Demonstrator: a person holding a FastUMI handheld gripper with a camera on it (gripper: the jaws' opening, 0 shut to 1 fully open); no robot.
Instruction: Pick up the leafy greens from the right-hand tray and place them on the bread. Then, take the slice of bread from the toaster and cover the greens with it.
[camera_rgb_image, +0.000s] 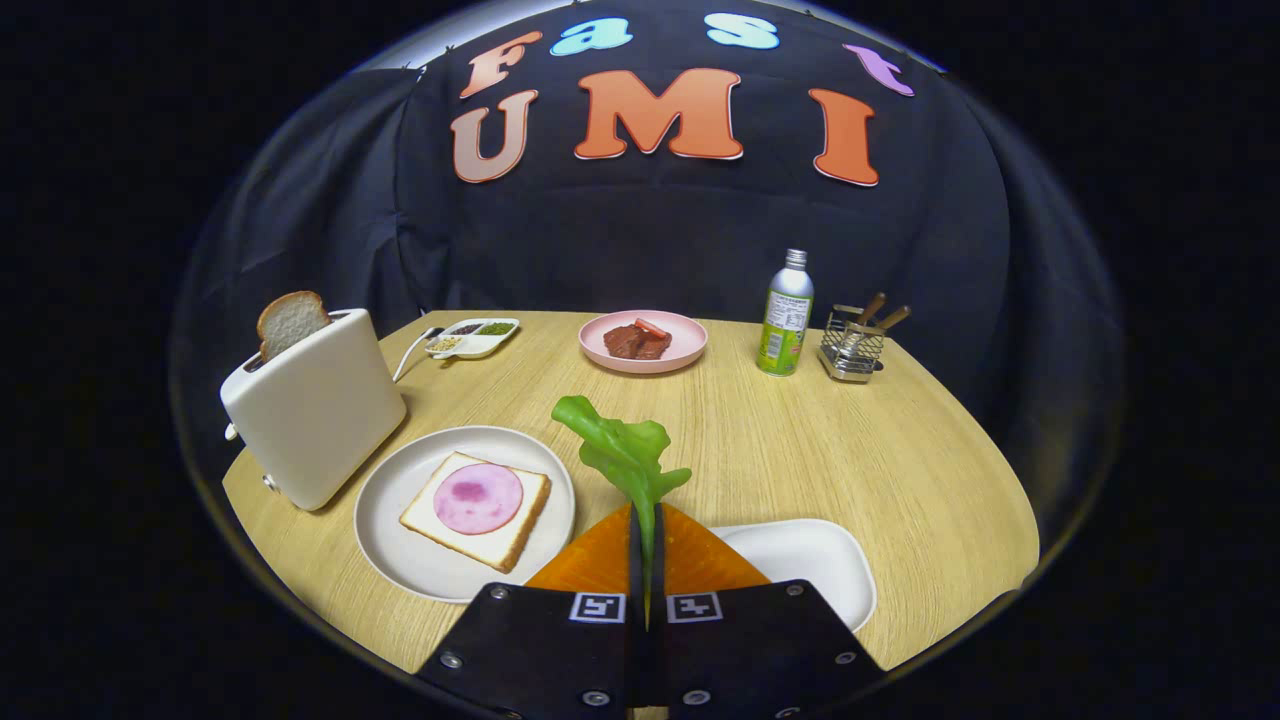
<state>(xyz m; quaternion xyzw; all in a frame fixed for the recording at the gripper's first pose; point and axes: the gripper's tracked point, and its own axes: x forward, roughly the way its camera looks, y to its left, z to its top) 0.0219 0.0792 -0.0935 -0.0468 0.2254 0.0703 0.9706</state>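
Leafy greens (625, 455) stand up from between the fingers (645, 520), which are pressed together on the stem, so the leaf is held above the counter (850, 460), near its front edge. The grip looks thin: only the narrow stalk is caught, and the broad frilled part leans out ahead and to the left, free to flop. A quick swing could let the stalk slide out or make the leaf twist round, and it might then drop on the bare wood.

The right-hand tray (800, 560) lies just under and behind the fingers at the front edge. The target, a slice of bread (478, 545) with a round of pink ham (478, 498) on it, sits on a white plate (400, 500) just to the left, toward the front left of the counter. The toaster (315, 415) with its upright slice (290, 322) stands beside that plate at the left edge; a wide sweep could knock it. If the fingers let go while too high or off centre, the light leaf may land half on the plate rim rather than on the ham.
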